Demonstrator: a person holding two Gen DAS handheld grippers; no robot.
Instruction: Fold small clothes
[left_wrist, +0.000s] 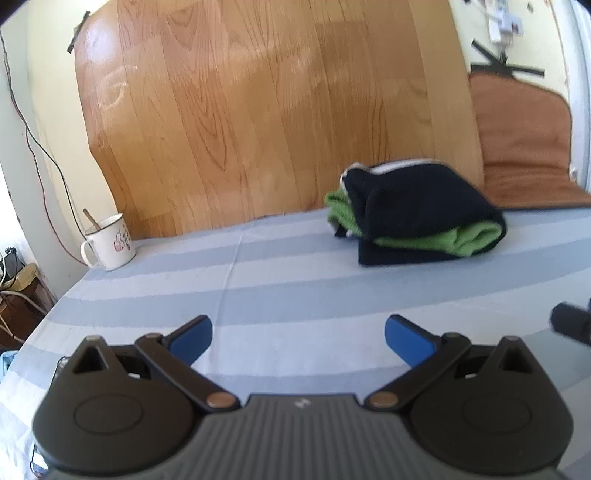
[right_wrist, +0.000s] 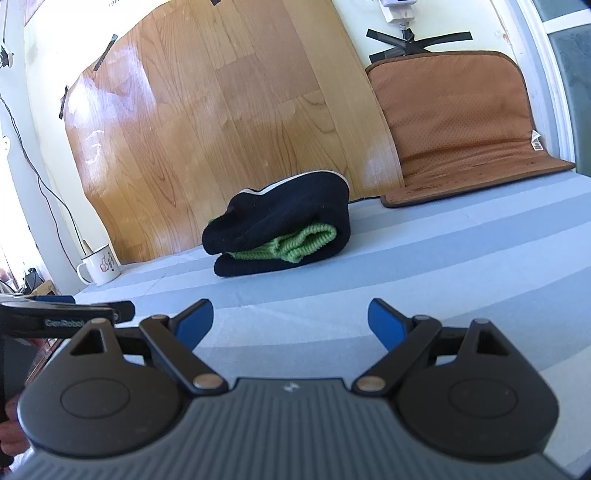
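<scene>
The folded dark sweater (right_wrist: 284, 225) with green trim lies in the middle of the right view, long side running left to right, its open fold facing the camera. It sits on a striped blue sheet (right_wrist: 424, 280). Behind it stands a wood board (right_wrist: 229, 110). A mug (left_wrist: 109, 242) sits at the left. The left gripper (left_wrist: 298, 338) and right gripper (right_wrist: 291, 321) both have fingers spread apart, holding nothing.

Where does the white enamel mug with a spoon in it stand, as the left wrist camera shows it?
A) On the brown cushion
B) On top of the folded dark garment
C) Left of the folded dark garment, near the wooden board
C: the white enamel mug stands on the striped cloth, left of the folded dark-and-green garment.
</scene>
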